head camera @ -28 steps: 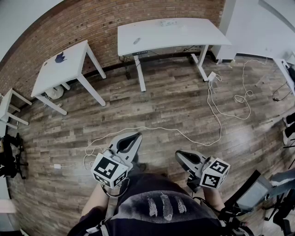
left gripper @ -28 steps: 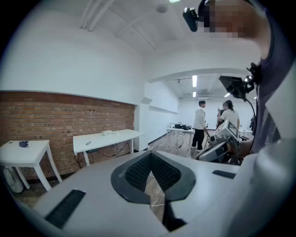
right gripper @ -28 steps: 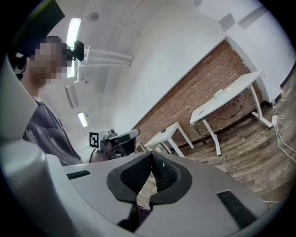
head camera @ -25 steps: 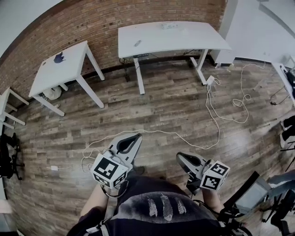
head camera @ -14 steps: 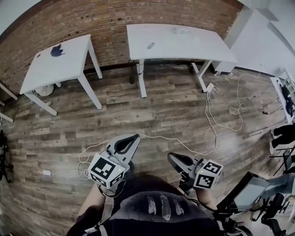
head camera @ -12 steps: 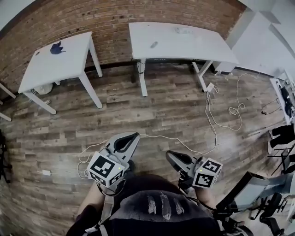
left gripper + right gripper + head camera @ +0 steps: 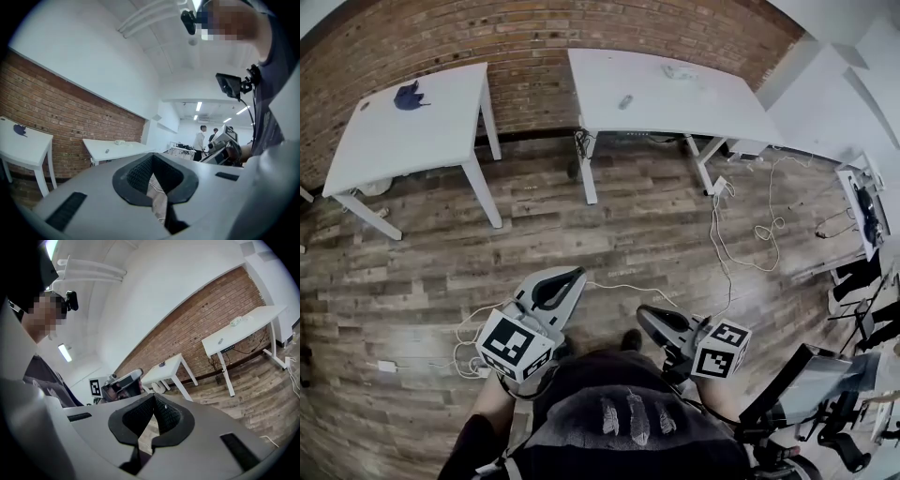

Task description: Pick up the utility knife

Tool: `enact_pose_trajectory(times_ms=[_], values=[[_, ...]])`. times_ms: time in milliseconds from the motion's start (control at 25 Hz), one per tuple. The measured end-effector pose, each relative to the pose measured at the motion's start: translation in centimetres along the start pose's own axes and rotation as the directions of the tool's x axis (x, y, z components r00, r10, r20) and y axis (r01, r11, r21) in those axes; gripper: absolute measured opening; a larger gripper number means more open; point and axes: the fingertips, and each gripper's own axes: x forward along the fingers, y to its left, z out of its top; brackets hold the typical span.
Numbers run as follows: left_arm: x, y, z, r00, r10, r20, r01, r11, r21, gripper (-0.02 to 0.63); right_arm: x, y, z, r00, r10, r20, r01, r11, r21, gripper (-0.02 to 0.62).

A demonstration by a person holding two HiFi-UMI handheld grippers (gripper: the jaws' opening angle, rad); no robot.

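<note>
One utility knife (image 7: 625,101), as far as I can tell: a small grey sliver, too small to confirm a blade. It lies flat on the left half of the long white table (image 7: 712,103).
- Pale item (image 7: 675,71) on the same top, at the knife's 1 o'clock, apart from it and nearer the wall.
- Both grippers sit low in the head view, well apart from the knife, with bare plank floor (image 7: 609,216) between.
- Knife is at 12 o'clock from the right gripper (image 7: 645,315) and about 1 o'clock from the left gripper (image 7: 575,275).
- Left jaws: together, nothing between the pads. Right jaws: same, together and empty.
- In the head view the left gripper points toward 1 o'clock and the right toward 10 o'clock.
- Left gripper view: the knife shows as a speck on the table at 10 o'clock of the jaw tips. Right gripper view: at 2 o'clock of the tips.
- White cable (image 7: 722,225) snakes over the floor at 5 o'clock of the long table. More of it loops by the left gripper.
- Smaller white table (image 7: 394,141) at 9 o'clock of the long one, with a dark blue thing (image 7: 410,97) on its far corner.
- Brick wall (image 7: 534,37) runs behind both tables at 12 o'clock.
- Two people (image 7: 200,140) stand far off in the left gripper view.
</note>
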Motion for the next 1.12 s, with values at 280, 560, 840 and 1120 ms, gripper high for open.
enact_pose_trajectory(times_ms=[280,560,840,1120], values=[[0.6,2.0,-0.4,0.999,0.039,-0.007,-0.039,0.999,-0.024,-0.002,1.6,-1.2,1.0,0.999,0.015,-0.031,-0.015,1.0,-0.022,-0.002],[3.4,4.1,0.2,0.986,0.149,-0.08,-0.142,0.986,0.086,-0.002,3.3,-4.2,3.4,0.991,0.136,-0.003,-0.136,0.989,0.055,-0.002],[12.5,2.2,1.6,0.984,0.101,-0.145,-0.085,0.99,0.112,-0.002,0.2,-11.7,6.6,0.987,0.143,0.077,-0.154,0.972,0.177,-0.002],[21.3,-0.4,1.5,0.968,0.117,-0.224,-0.083,0.984,0.156,-0.002,-4.7,-20.0,9.2,0.982,0.158,0.101,-0.178,0.952,0.249,-0.002]])
